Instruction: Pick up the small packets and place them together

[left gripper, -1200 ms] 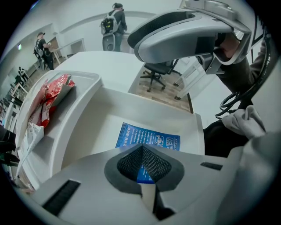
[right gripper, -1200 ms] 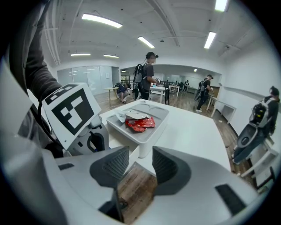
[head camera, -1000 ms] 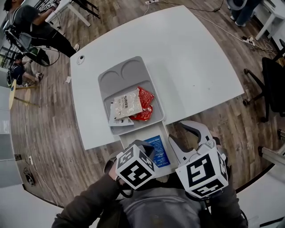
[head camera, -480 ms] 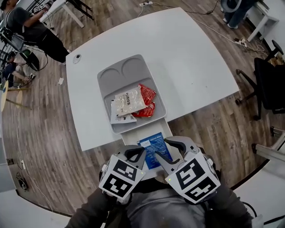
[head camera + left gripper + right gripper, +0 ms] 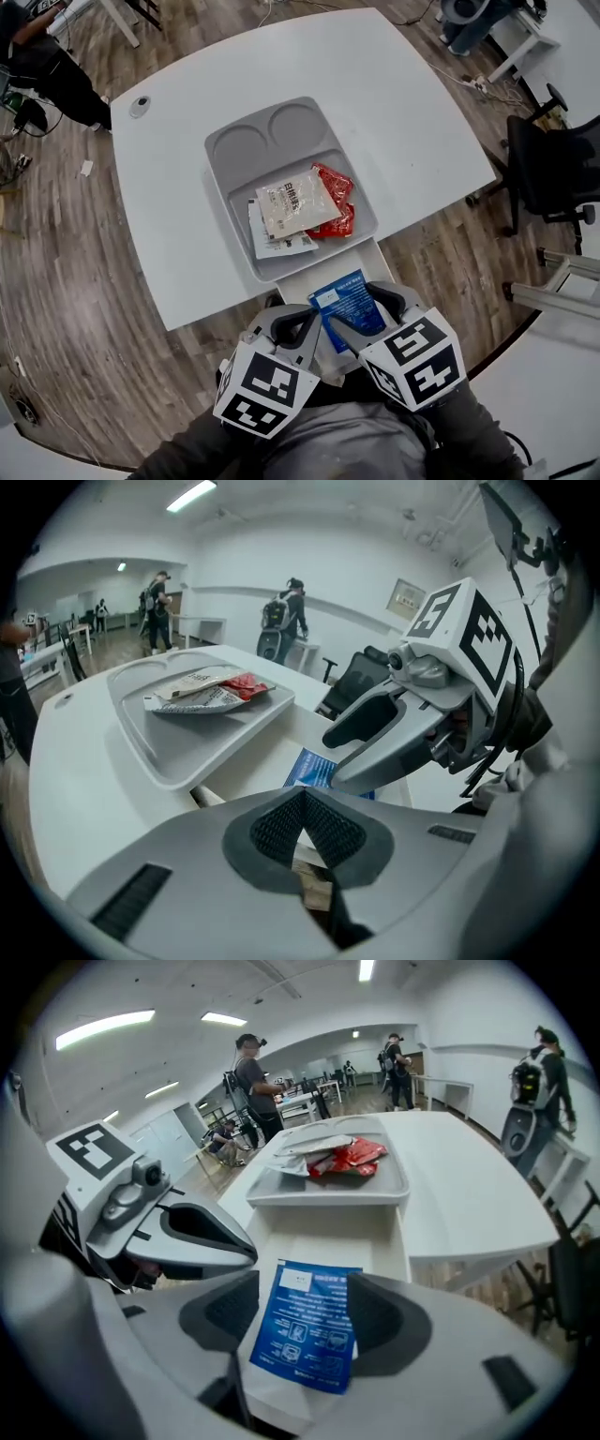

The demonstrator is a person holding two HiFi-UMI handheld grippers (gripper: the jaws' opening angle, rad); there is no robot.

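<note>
Several packets (image 5: 298, 208) lie heaped in the gray tray (image 5: 230, 178). A blue packet (image 5: 347, 298) lies on the white ledge (image 5: 298, 281) below. The right gripper (image 5: 302, 1309) has just been opening and straddles it, seemingly without touching. The left gripper (image 5: 305, 822) is closed and empty. The blue packet looks light, limp and slick, so pinch an edge.

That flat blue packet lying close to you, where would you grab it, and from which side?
Probably pinch the blue packet across its two long edges, coming down from above: it lies flat on the white shelf, with no raised side. The right tool, whose jaws have just been opening, straddles it without pressing.
</note>
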